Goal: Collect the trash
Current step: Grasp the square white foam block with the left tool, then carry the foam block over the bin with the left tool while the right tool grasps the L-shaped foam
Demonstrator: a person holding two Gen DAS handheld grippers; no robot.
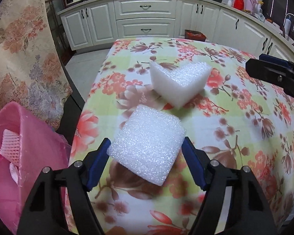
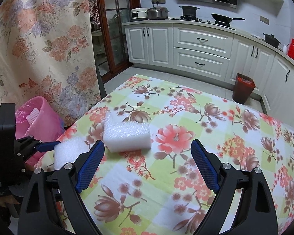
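My left gripper [image 1: 146,144] is shut on a white foam block [image 1: 147,145] and holds it just above the floral table's left edge; the block also shows in the right wrist view [image 2: 68,154]. A second, L-shaped white foam piece [image 1: 179,83] lies on the tablecloth beyond it, also seen in the right wrist view [image 2: 127,137]. My right gripper [image 2: 148,146] is open and empty, hovering over the table just right of the L-shaped piece; it shows at the right edge of the left wrist view [image 1: 274,72]. A pink bin [image 1: 19,146] lined with a pink bag stands left of the table and holds a pink foam net.
The table [image 2: 205,137] carries a floral cloth. A floral curtain [image 2: 39,49] hangs at the left behind the pink bin [image 2: 39,117]. White kitchen cabinets [image 2: 201,45] line the back. A dark red bin [image 2: 243,91] stands on the floor beyond the table.
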